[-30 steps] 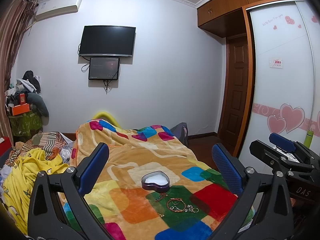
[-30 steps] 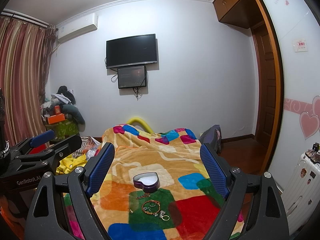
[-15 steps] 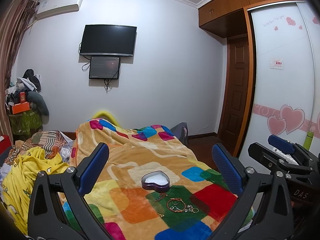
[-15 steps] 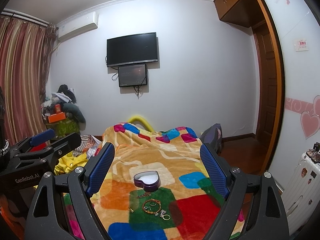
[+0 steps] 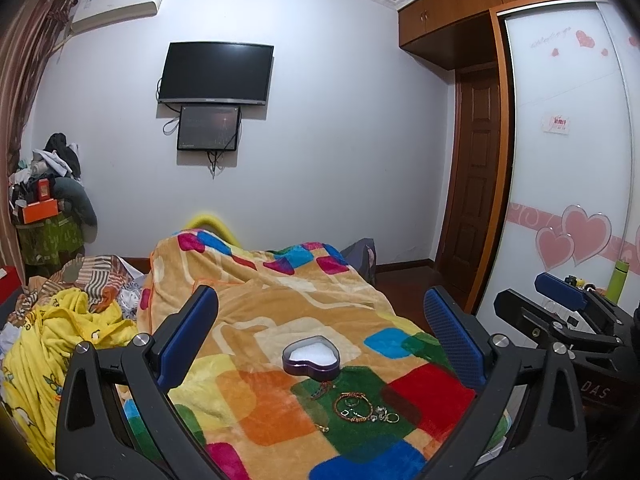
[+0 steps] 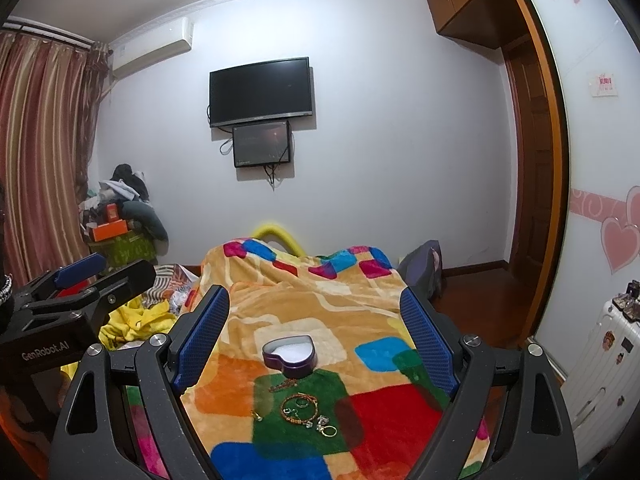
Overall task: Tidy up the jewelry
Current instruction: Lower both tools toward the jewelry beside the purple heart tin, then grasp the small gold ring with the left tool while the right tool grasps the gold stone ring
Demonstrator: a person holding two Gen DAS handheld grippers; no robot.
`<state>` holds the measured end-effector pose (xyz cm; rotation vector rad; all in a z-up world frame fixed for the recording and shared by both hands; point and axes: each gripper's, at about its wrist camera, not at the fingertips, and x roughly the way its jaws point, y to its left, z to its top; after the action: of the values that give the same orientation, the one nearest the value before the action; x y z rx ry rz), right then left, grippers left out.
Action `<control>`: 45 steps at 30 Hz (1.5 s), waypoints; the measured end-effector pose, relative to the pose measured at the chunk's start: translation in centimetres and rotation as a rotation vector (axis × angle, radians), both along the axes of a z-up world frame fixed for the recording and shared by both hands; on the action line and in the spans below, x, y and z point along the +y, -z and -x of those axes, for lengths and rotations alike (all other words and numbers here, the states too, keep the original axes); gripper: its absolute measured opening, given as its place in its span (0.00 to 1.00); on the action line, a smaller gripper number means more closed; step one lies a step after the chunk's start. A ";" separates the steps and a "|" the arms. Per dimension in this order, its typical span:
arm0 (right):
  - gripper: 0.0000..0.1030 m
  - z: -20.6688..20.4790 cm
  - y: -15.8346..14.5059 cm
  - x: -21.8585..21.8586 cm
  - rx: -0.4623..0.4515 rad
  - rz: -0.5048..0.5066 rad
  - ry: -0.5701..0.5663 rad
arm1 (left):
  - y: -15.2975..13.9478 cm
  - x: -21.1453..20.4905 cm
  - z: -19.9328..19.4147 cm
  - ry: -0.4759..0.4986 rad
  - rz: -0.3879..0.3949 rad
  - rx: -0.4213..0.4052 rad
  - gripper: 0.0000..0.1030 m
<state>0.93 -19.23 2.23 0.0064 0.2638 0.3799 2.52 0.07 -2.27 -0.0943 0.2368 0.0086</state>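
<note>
Jewelry (image 6: 306,414) light, small, sunk in soft blanket (image 6: 240,394); pinch bracelet (image 6: 300,408) rim; left gripper (image 5: 320,328) and right gripper (image 6: 316,322) both spread, empty.

The bed (image 5: 100,280) is spread with a plush blanket (image 5: 248,312) in tan with patches of orange, green, red, blue and pink. A purple heart-shaped box (image 5: 311,359) with a white lining sits open on the blanket. Just in front of it, on a green patch, lie a beaded bracelet (image 5: 352,407), a small chain (image 5: 320,391), a few rings (image 5: 386,416) and a tiny gold piece (image 5: 322,427). Left of the blanket a crumpled yellow cloth (image 5: 48,344) and striped bedding (image 5: 92,276) lie on the bed.
</note>
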 end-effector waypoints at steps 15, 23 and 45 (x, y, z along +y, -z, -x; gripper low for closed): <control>0.83 -4.4 5.8 -2.5 0.212 0.098 0.115 | 6.4 1.8 -6.9 -0.031 0.016 0.238 1.00; 0.83 -6.8 10.2 -4.1 0.378 0.171 0.155 | 12.3 1.3 -9.9 0.019 -0.041 0.434 0.90; 0.56 -9.8 17.7 -0.6 0.641 0.163 -0.151 | 19.9 0.0 -13.2 0.229 0.031 0.719 0.38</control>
<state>10.69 -19.87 -15.48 -0.0529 0.9320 0.4996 15.70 0.04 -22.17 -0.0923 0.9653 -0.1917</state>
